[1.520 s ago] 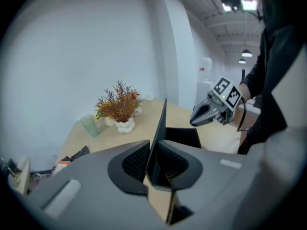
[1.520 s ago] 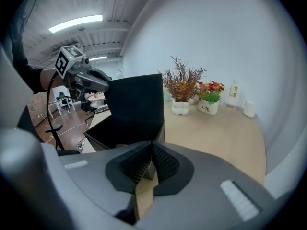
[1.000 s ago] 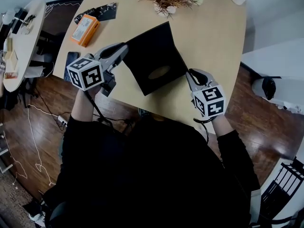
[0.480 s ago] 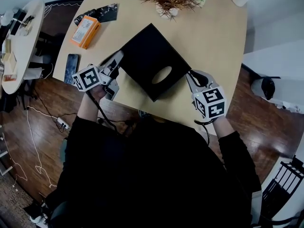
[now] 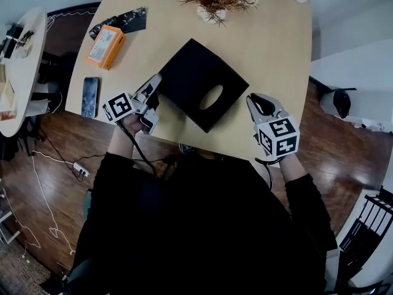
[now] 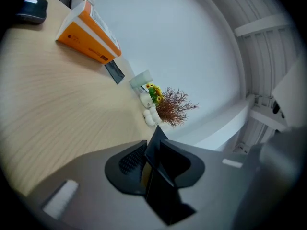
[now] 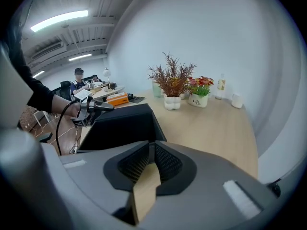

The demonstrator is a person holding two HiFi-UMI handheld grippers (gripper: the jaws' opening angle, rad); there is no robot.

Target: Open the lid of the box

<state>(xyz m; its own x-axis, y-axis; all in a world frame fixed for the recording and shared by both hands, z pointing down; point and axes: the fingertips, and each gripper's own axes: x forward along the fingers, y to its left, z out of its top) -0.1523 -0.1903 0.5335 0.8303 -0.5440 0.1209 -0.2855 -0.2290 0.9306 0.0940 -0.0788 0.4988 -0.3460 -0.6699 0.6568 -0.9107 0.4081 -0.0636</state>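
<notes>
1. My left tongs point(image 5: 156, 90) are easing apart. The lid's point(image 6: 160, 190) thin black edge stands between the pads, with a sliver of gap on one side.
2. My right tongs point(image 5: 258, 101) are narrow, almost together and empty; only counter point(image 5: 270, 35) shows through the slit.
3. The box point(image 5: 202, 82) sits mid-counter, turned cornerwise to me. Its left corner is in the left tongs; its right corner is just beside the right tongs, apart.
4. It looks roughly square, so it has no clear long axis.
5. The left tongs are nearer, so I judge any lift turns on that corner.
6. The left tongs reach right and away from me; the right tongs point away from me, low by the near edge.
</notes>
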